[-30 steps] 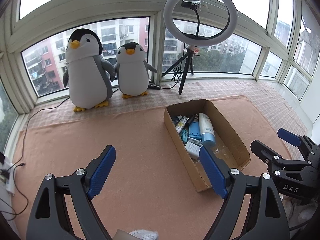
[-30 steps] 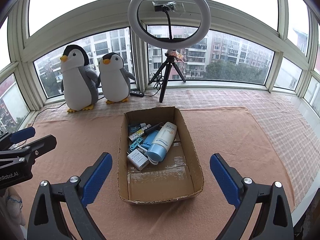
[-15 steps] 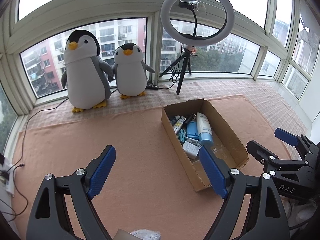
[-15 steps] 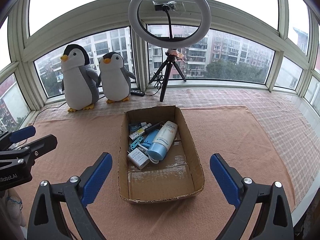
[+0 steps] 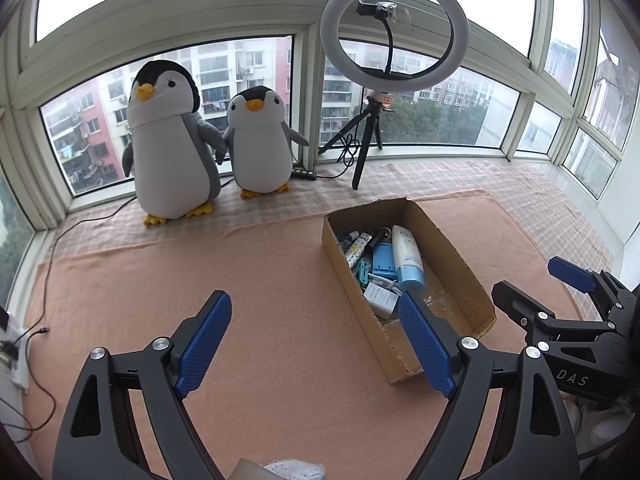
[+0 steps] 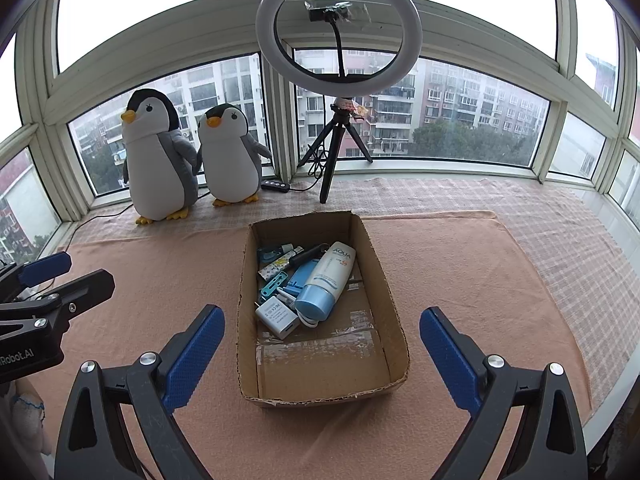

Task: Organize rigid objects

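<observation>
Where the left wrist view looks down, the left gripper (image 5: pixel 316 340) is spread wide with nothing between its ribbed blue pads. An open corrugated cardboard box (image 5: pixel 460 272) lies at 2 o'clock on a coarse peach towel (image 5: pixel 240 280); a smooth white-and-blue tube (image 5: pixel 408 256) rests inside.

As seen in the right wrist view, the right gripper (image 6: pixel 320 344) is likewise released and empty. The cardboard box sits at 12 o'clock, with a square white charger (image 6: pixel 278 316) touching the tube's blue cap. Two plush penguins (image 6: pixel 188 164) and a ring light (image 6: pixel 340 28) stand at the curved bay window.

toiletries (image 6: pixel 304 280) heaped in cardboard box (image 6: pixel 394 304) (far end)
</observation>
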Demonstrator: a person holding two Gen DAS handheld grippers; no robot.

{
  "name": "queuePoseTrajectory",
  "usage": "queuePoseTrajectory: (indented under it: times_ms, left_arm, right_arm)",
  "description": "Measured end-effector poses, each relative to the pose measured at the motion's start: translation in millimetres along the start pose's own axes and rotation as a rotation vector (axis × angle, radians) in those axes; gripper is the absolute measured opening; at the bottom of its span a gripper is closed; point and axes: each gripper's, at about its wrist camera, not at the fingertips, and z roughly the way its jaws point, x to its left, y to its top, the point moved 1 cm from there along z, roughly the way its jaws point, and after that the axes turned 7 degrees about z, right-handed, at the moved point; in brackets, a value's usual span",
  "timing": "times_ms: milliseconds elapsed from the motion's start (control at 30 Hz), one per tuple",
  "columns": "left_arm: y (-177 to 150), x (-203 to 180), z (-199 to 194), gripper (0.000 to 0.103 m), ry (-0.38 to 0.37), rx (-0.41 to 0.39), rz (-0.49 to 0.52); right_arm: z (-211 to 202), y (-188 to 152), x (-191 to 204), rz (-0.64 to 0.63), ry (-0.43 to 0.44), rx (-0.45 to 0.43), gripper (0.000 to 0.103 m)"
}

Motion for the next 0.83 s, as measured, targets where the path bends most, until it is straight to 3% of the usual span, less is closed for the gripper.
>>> queuePoseTrajectory:
  times_ms: [833]
  left_arm:
    - [0.0,-3.4,-2.4,0.086,0.002,-0.014,0.011]
  right_arm:
    - [2.5,-0.7,-0.5,-0.008,-0.007,0.004,0.096]
